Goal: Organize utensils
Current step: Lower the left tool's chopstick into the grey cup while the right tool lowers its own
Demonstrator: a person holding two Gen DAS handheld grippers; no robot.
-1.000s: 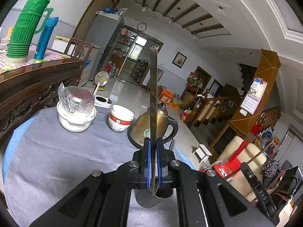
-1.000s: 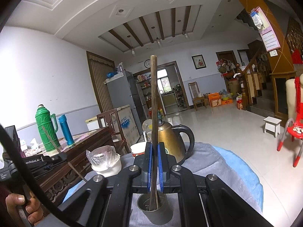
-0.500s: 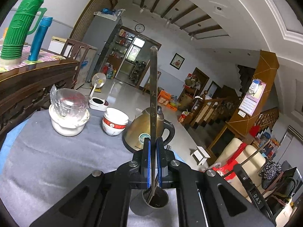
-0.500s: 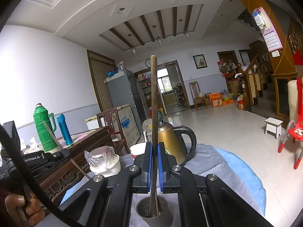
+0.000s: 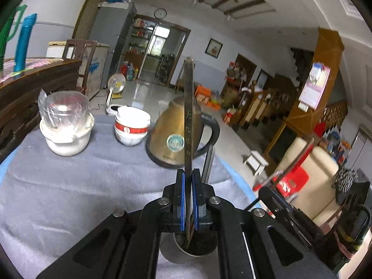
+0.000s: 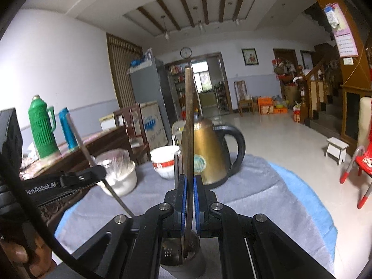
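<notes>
While clamped, utensils (image 5: 188, 125) over holder (image 5: 197, 248).

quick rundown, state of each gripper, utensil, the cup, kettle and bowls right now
left gripper: shut on a flat metal utensil, tip in the metal cup
right gripper: shut on a brown stick-like utensil
kettle: upright, lid on
bowls: stacked, upright

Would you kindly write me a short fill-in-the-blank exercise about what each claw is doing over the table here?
1. The left claw is shut on a flat utensil whose lower end dips into a metal ____.
2. Behind the utensil stands a brass-coloured ____ with a black handle.
3. The right claw is ____ on a brown stick.
4. The stacked bowls are white with a ____ band.

Missing words: cup; kettle; shut; red
</notes>
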